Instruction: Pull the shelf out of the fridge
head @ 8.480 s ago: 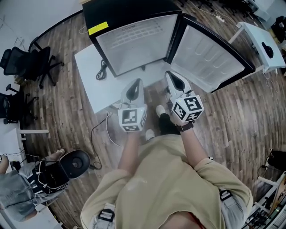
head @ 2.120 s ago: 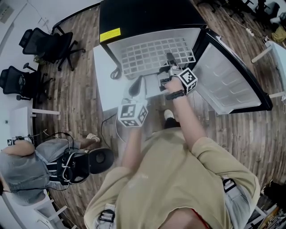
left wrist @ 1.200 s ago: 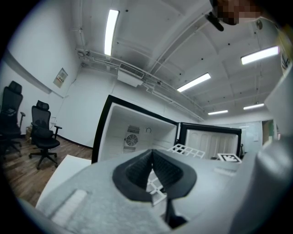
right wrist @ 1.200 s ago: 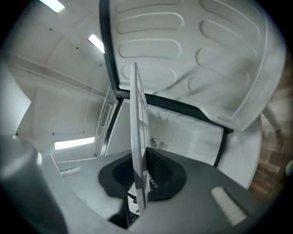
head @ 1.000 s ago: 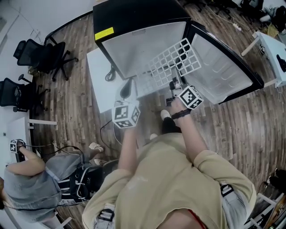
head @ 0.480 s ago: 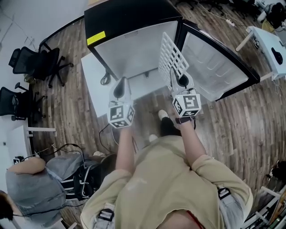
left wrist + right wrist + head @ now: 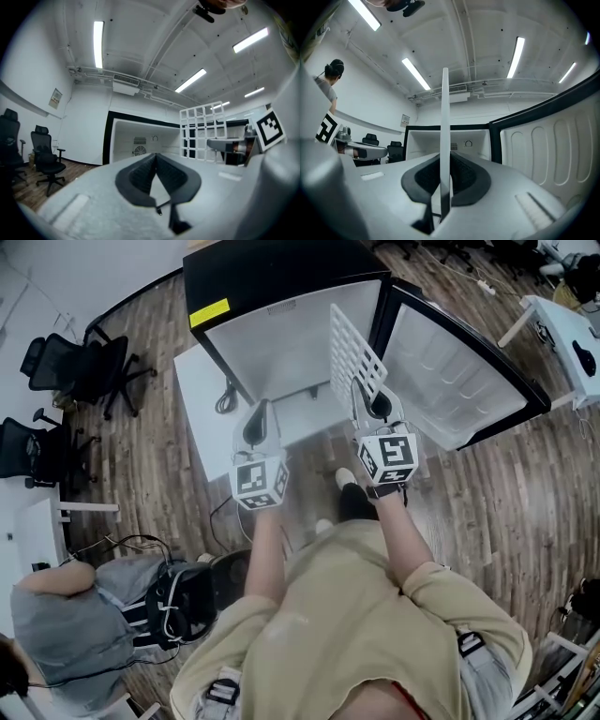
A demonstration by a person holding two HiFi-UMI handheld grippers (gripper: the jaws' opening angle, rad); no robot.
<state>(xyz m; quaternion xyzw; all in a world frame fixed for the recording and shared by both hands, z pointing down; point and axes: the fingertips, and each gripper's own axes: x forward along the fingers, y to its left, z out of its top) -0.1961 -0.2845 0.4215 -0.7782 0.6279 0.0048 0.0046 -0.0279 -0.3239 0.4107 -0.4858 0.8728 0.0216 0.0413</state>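
Shelf [image 7: 354, 362], white wire grid, held upright

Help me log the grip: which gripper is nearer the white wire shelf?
Right. The right gripper is clamped on the shelf's lower edge, holding it upright. The left gripper is empty, apart to the shelf's left.

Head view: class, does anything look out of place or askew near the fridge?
Yes: the wire shelf stands on edge outside the fridge, clamped in the right gripper, rather than lying flat inside.
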